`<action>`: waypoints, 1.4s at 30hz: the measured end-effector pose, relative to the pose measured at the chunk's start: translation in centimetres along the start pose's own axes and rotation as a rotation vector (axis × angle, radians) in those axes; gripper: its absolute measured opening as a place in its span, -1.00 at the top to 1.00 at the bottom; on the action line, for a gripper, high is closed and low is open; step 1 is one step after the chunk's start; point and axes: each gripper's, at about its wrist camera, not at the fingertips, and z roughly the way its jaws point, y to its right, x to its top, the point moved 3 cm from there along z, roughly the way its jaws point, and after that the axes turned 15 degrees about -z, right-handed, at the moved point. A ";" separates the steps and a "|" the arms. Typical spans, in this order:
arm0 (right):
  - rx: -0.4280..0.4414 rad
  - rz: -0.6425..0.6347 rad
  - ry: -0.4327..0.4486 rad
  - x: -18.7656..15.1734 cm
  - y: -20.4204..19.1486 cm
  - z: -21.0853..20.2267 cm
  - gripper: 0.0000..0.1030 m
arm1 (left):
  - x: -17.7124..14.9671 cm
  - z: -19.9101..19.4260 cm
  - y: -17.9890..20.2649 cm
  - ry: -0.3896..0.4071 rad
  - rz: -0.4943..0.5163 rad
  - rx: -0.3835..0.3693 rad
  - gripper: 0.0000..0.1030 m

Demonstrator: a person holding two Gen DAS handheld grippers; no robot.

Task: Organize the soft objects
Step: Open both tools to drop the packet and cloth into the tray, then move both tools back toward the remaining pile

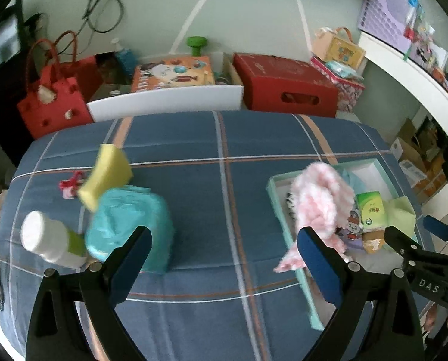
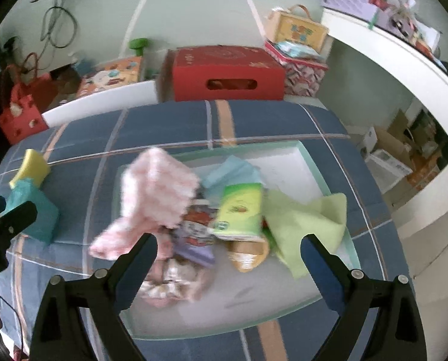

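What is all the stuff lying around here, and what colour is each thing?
tray: one, mint rim, white inside, on plaid cover
fluffy cloth: one, pink-white, over tray's left edge
tissue pack: one, green, in tray
thin cloth: one, light green, tray's right side
sponge: one, yellow, left on cover
teal pack: one, under sponge
bottle: one, white cap, beside teal pack
red box: one, behind cover
left hand-held gripper: black, blue pads, open
right hand-held gripper: same, open
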 end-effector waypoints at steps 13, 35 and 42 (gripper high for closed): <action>0.207 -0.116 0.191 7.2 -11.4 -7.2 -0.90 | 6.2 -8.4 -14.8 0.118 -0.163 0.124 -0.89; 0.456 -0.213 -0.024 16.6 -26.3 -0.5 -0.89 | 11.3 0.6 -27.8 -0.148 -0.335 0.138 -0.89; 0.492 -0.185 -0.141 18.8 -28.9 4.7 -0.80 | 12.5 6.0 -28.0 -0.232 -0.344 0.100 -0.89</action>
